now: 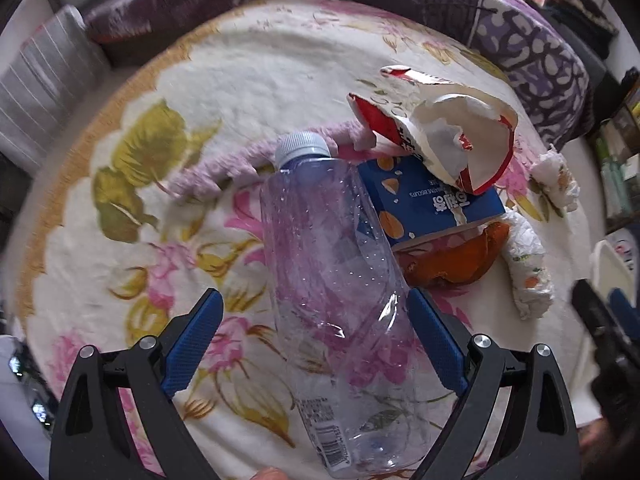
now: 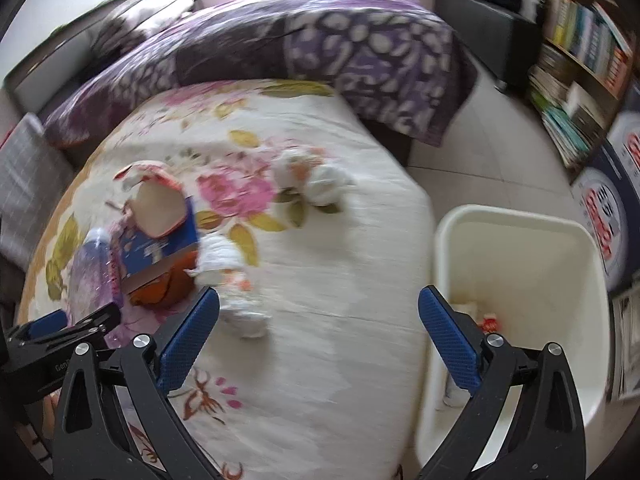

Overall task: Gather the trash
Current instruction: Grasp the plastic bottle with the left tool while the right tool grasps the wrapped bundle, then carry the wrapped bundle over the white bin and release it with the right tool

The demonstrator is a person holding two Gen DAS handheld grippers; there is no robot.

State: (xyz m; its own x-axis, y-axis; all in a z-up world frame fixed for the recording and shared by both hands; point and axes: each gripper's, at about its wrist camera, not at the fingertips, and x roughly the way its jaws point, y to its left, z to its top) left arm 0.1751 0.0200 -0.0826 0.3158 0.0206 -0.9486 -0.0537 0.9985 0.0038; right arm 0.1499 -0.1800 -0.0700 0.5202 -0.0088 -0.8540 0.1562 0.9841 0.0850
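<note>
Clear plastic bottle (image 1: 336, 288) sits closest to the left wrist lens, lying on the floral bedspread (image 1: 248, 76), white cap (image 1: 303, 146) pointing away, barcode label near the base. Left hand-held gripper (image 1: 316, 344) spread wide around it; right blue pad (image 1: 436, 340) looks to be touching the bottle wall, left pad (image 1: 194, 344) clearly apart from it, so not pinched. Bottle is crumpled and see-through, droplets inside.

Just beside the bottle's right side: blue biscuit box (image 1: 424, 200), lying flat. Torn red-and-white paper cup (image 1: 448, 136) rests on the box's far end. Orange peel (image 1: 452, 260) sits at the near edge of the box, partly under it. Crumpled white tissue (image 1: 528, 268) lies right of the peel, another wad (image 1: 556, 176) further off. Pink fuzzy strip (image 1: 224, 168) runs behind the bottle cap.

Right hand-held gripper (image 2: 318, 336) also spread, nothing between its pads, hovering over the bed edge. White trash bin (image 2: 520, 224) stands on the tiled floor just beside the bed, under the right finger, a few scraps visible inside. Same pile shows at left in the right wrist view, blurred. Purple patterned duvet (image 2: 360, 40) bunched at the far end of the bed; bookshelf (image 2: 580, 48) along the right wall.
</note>
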